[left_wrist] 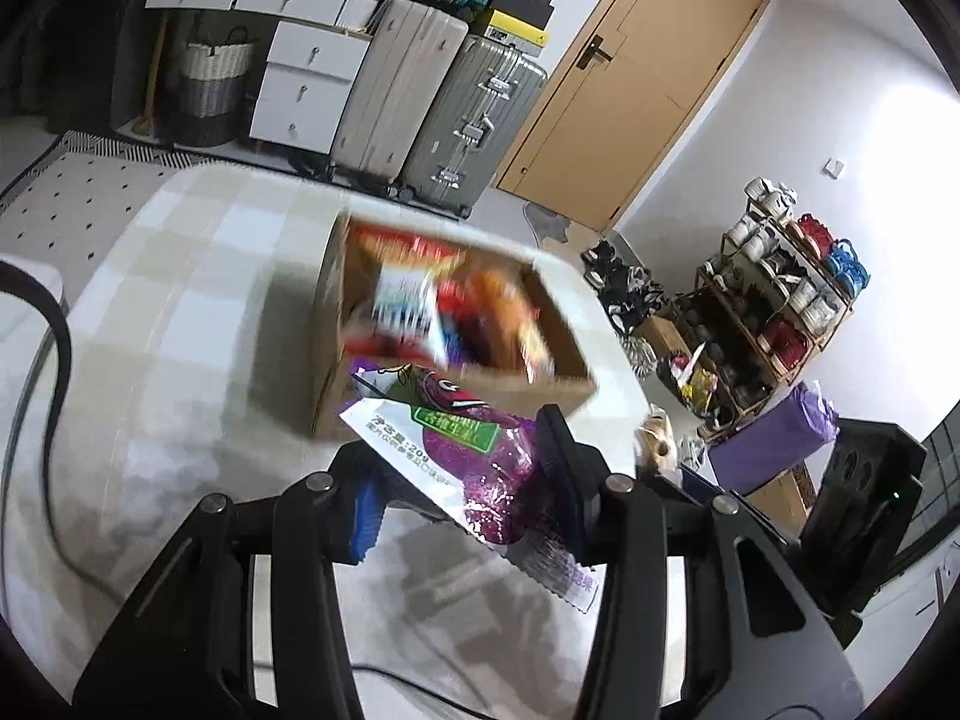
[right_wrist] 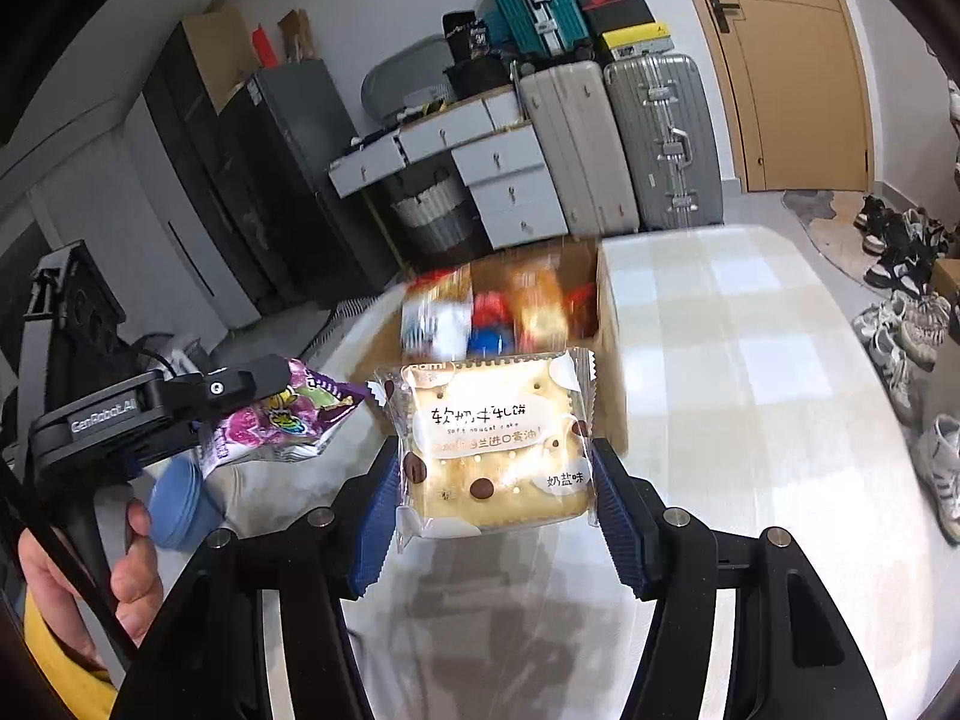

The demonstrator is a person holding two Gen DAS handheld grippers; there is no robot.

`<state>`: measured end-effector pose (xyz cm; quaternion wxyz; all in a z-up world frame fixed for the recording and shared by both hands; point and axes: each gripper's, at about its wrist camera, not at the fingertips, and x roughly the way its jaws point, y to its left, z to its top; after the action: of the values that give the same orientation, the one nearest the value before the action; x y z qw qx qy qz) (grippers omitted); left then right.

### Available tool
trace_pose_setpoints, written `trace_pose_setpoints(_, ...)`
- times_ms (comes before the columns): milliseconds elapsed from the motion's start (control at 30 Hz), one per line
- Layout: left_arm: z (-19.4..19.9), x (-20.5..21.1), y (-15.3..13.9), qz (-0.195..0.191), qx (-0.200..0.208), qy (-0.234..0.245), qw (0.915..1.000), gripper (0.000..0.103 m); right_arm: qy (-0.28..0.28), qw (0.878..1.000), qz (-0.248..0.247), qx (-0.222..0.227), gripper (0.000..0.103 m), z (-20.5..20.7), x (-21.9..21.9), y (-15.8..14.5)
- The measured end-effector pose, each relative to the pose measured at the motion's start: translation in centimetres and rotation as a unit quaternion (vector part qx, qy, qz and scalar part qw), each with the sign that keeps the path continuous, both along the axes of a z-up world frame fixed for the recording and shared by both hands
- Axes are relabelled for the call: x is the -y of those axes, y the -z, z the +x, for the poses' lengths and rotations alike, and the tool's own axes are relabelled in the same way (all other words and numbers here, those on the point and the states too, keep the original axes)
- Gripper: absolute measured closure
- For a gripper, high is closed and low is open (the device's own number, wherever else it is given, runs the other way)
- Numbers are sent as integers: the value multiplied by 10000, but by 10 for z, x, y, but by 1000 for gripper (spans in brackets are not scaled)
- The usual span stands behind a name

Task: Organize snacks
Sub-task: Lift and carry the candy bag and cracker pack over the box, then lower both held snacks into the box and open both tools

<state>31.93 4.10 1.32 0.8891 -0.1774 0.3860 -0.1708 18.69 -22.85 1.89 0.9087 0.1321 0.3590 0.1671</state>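
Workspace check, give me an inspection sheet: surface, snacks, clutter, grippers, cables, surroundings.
Surface: table with checked cloth.
Job's things: open cardboard box holding blurred snack packs; purple snack packet; nougat biscuit pack.
Clutter: blue round object, identity unclear.
Grippers: left gripper shut on the purple snack packet; right gripper shut on the nougat biscuit pack.
Cables: black cable across the cloth.
Surroundings: suitcases, wooden door, shoes.

Your cardboard box (right_wrist: 498,312) sits on the worktop (right_wrist: 750,396), snacks inside; the cracker pack (right_wrist: 492,444) hangs near it, the purple pouch (right_wrist: 282,420) left, suitcases (right_wrist: 618,144) far behind
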Motion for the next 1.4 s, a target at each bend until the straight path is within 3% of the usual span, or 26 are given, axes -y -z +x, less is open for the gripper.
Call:
trace_pose_setpoints(133,45,10,-15,120,-19,4,9999,60,72,9997,-65,215,43,29,3,-26)
trace_pose_setpoints(233,82,16,-13,3,-185,83,9998,60,114,9995,-208,220,43,53,4,-33)
trace_pose_setpoints(467,148,55,10,511,-462,261,9973,60,58,9982,-594,-32,43,100,1,-17)
trace_pose_setpoints(833,145,62,59,912,-544,502,9931,62,-22,9959,-908,-40,43,147,-5,-1)
trace_pose_setpoints(967,143,65,62,1097,-377,526,9919,62,-83,9953,-956,-111,43,164,-16,3)
trace_pose_setpoints(1200,159,61,68,1012,-313,475,9932,62,-132,9960,-854,-244,42,174,-17,9)
trace_pose_setpoints(1400,168,58,71,1261,-210,514,9905,62,-394,9920,-1127,-402,42,175,-32,22)
